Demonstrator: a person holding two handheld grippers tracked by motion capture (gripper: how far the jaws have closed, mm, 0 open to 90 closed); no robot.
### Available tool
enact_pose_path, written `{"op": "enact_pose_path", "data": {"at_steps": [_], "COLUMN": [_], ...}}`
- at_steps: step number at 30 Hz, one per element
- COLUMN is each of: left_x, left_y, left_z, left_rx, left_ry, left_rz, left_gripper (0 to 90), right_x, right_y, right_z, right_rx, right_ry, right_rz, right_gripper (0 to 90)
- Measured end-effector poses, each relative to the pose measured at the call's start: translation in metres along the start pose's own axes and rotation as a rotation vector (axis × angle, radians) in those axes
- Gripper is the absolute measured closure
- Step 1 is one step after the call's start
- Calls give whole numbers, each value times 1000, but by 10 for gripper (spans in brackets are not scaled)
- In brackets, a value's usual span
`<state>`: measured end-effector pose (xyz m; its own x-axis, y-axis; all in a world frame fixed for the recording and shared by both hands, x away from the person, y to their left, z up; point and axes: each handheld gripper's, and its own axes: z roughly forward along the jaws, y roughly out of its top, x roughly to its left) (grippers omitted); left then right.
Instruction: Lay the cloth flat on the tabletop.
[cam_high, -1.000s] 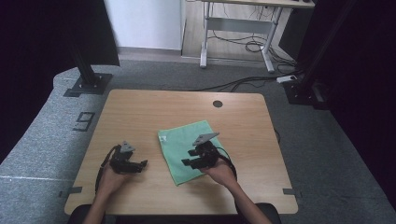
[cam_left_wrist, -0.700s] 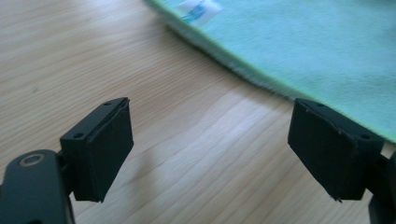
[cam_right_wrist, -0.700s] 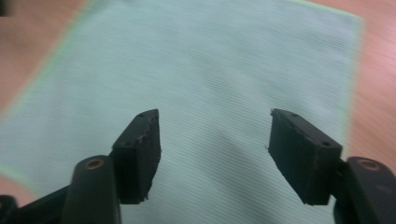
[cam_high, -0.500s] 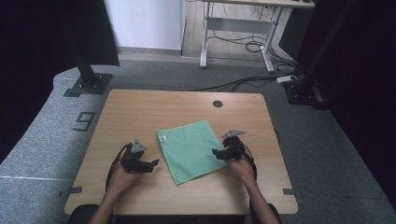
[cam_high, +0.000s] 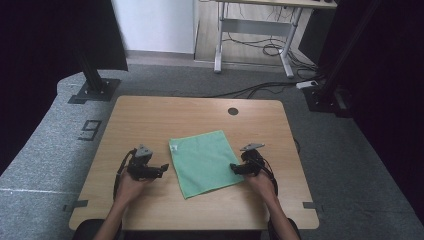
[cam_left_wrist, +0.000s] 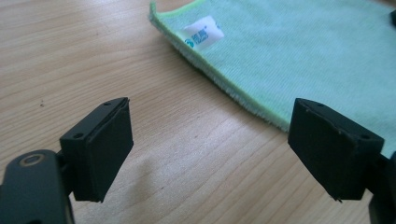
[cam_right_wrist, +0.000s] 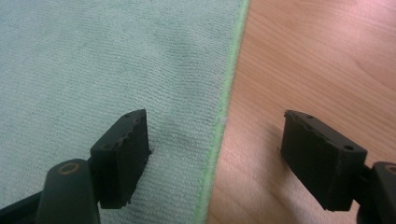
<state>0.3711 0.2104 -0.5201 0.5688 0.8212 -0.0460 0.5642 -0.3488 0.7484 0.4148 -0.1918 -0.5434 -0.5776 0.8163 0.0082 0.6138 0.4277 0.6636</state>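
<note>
Green and soft, the cloth lies flat on the wooden table, near the person's side. It is spread out in one layer, turned a little crooked, with a small white tag near one corner.

A second ago both grippers were closer to the person's body, and the right one sat on top of the cloth. Half a second ago they had moved out to the sides. Now each one waits at an edge. The left gripper is just beside the left edge of the cloth, over bare wood. Its jaws are wide apart and hold nothing. In the left gripper view, the cloth edge runs close to one jaw, but does not look pinched.

The right gripper is at the right edge. Its jaws are wide apart too. In the right gripper view, one jaw sits over the cloth and the other sits over the wood, so the light green edge runs right between them.

I think this means the hands are getting ready to grab both sides, maybe to fold or lift the cloth. The right side looks ready to pinch. The left one may need to slide in a bit more first. If a jaw only catches wood, the cloth will slip away.
</note>
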Motion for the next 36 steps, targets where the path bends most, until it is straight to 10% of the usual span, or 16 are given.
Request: {"op": "enact_pose_path", "data": {"at_steps": [20, 26, 36], "left_x": [-25, -24, -24], "left_y": [-2, -7, -4], "left_z": [17, 17, 29], "left_rx": [53, 81, 127], "left_ry": [-22, 5, 84], "left_rz": [64, 71, 111], "left_gripper": [105, 105, 97], "right_x": [53, 36, 29], "right_y": [-16, -15, -17], "right_z": [-21, -28, -18], "right_rx": [23, -26, -5], "right_ry": [34, -11, -69], "right_rz": [-109, -35, -69], "right_gripper": [237, 207, 201]}}
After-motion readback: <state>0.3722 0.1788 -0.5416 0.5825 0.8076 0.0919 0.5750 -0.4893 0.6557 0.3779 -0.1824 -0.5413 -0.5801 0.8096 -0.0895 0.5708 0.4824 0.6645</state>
